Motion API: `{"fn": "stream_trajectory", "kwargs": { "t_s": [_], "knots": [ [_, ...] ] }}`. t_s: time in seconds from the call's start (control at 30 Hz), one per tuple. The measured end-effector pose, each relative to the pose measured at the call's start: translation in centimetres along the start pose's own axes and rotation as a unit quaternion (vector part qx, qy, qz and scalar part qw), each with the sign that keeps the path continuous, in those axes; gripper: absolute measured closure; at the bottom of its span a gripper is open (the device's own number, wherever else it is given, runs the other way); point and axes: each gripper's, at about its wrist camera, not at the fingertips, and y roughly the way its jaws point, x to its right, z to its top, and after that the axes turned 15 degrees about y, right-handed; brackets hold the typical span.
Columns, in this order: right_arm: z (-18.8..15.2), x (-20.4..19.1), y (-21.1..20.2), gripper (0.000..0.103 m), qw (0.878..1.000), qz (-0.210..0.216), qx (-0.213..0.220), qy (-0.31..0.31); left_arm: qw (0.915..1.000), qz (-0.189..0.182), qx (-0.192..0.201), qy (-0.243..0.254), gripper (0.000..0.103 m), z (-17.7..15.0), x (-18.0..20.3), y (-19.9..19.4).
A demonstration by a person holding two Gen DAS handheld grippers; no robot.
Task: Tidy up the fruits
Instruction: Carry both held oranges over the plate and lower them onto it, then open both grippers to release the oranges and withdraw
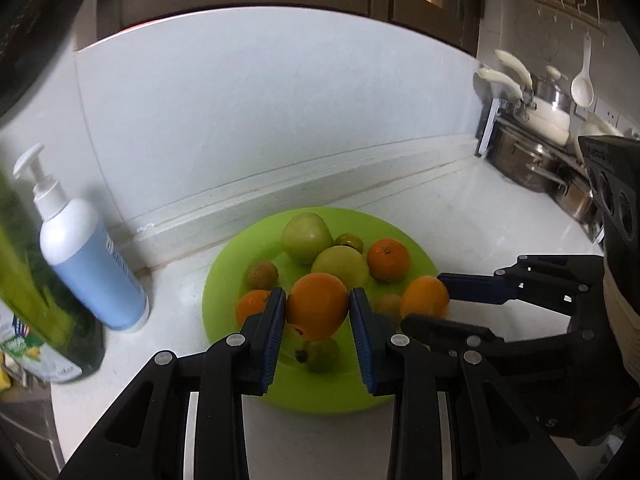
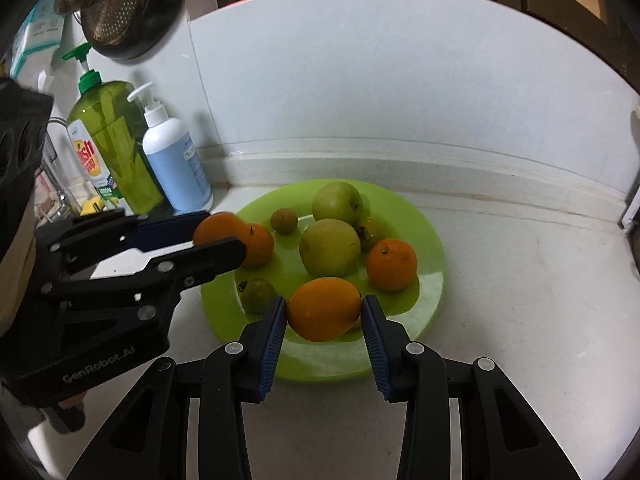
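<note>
Each gripper has an orange between its fingers above the green plate (image 2: 430, 276) near the bench's back edge: the left gripper (image 1: 318, 312) clasps one orange (image 1: 317, 306) over the plate's near-left rim, the right gripper (image 2: 324, 314) another orange (image 2: 323, 309) over its near rim. The pads press both sides. Judging by this, sorting is underway; next comes carrying each orange to its group.

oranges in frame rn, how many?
4. One in the left gripper at the green plate's left side, one in the right gripper at its near edge, one behind the left gripper, one on the right side. None seem hidden.
</note>
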Motion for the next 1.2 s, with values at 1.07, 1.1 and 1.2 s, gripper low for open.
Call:
{"fn": "stream_trajectory", "kwargs": {
  "t_s": [1.07, 1.1, 1.2],
  "knots": [
    [-0.1, 0.2, 2.4, 0.062, 1.000, -0.005, -0.018, 0.022, 0.9984, 0.045, -0.030, -0.019, 0.067, -1.4, -1.1, 0.4],
    [-0.1, 0.2, 2.4, 0.062, 1.000, -0.004, -0.017, 0.023, 0.9982, 0.047, -0.029, -0.023, 0.067, -1.5, -1.0, 0.1],
    [-0.2, 0.0, 1.8, 0.062, 1.000, -0.005, -0.012, 0.025, 0.9978, 0.051, -0.026, -0.033, 0.067, -2.0, -0.8, -1.0]
  ]
}}
